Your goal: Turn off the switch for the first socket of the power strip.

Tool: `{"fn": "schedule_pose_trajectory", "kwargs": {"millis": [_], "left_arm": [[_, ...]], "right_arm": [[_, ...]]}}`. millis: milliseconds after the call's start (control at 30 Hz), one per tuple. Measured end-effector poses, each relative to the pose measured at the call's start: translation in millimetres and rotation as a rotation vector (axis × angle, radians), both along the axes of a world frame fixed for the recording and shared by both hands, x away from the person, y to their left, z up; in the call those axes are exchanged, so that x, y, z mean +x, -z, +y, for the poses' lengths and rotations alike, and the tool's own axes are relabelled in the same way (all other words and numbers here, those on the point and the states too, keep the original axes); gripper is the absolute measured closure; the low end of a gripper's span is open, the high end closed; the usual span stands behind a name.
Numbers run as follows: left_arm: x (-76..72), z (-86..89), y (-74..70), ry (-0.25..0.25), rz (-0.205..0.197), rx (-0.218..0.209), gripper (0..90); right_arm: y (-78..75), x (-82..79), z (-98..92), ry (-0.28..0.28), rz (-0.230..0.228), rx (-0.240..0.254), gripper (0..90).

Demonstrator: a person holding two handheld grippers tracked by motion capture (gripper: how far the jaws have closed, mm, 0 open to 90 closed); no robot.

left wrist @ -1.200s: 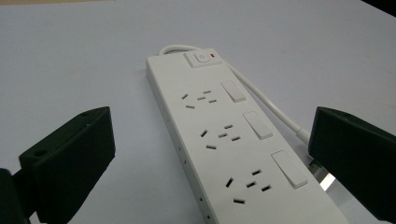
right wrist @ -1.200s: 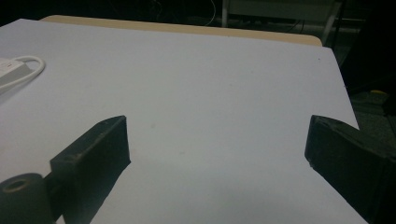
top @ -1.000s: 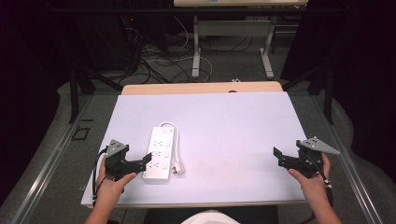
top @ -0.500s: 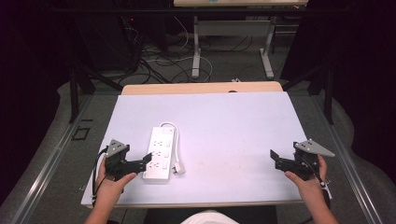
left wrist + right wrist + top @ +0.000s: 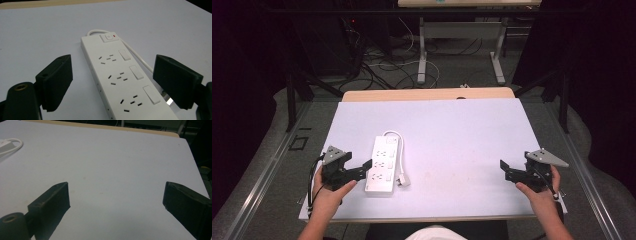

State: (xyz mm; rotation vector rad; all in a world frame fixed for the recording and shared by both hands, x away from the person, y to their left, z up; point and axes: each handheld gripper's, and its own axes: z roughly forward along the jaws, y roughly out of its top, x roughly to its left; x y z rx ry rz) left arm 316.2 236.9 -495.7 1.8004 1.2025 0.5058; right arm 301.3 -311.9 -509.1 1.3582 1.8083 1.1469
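A white power strip (image 5: 382, 165) with three sockets, three rocker switches and a red-lit main switch lies flat at the table's near left. Its white cord (image 5: 140, 57) loops from the far end back along its right side. My left gripper (image 5: 361, 172) sits just left of the strip's near end. In the left gripper view my left gripper (image 5: 115, 85) has the power strip (image 5: 122, 77) between its jaws, which have just been closing; the pads stand clear of its sides. My right gripper (image 5: 507, 171) rests open near the table's right front edge, holding nothing.
The white table top (image 5: 452, 130) has a wooden strip along its far edge. Beyond it stand desk legs and floor cables (image 5: 377, 70). In the right gripper view my right gripper (image 5: 116, 207) faces bare table, with the cord loop (image 5: 11, 145) at the far left.
The left gripper's jaws stand slightly narrower around the strip's near end. Both hands stay almost where they were, and the strip has not moved.
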Motion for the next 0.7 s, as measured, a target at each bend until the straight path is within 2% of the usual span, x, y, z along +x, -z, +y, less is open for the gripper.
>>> {"fn": "schedule_pose_trajectory", "kwargs": {"millis": [267,367,400,467,700], "left_arm": [[5.9,-1.9,-11.5,0.01,0.009,0.01,21.0],[8.2,-3.4,-15.5,0.0,0.007,0.017,22.7],[9.2,-3.3,-17.1,0.004,0.007,0.022,22.7],[10.5,-4.2,-19.8,0.002,0.012,0.02,22.8],[16.0,-3.6,-28.3,0.005,0.004,0.038,24.9]], "right_arm": [[0.0,0.6,-0.2,-0.004,-0.003,-0.001,6.6],[2.0,2.5,1.5,0.004,-0.028,0.006,6.7],[2.0,2.5,1.5,0.004,-0.028,0.006,6.7],[-0.2,0.5,0.9,-0.008,0.005,0.001,6.6],[0.5,1.1,1.7,-0.014,-0.002,0.0,6.7]]}}
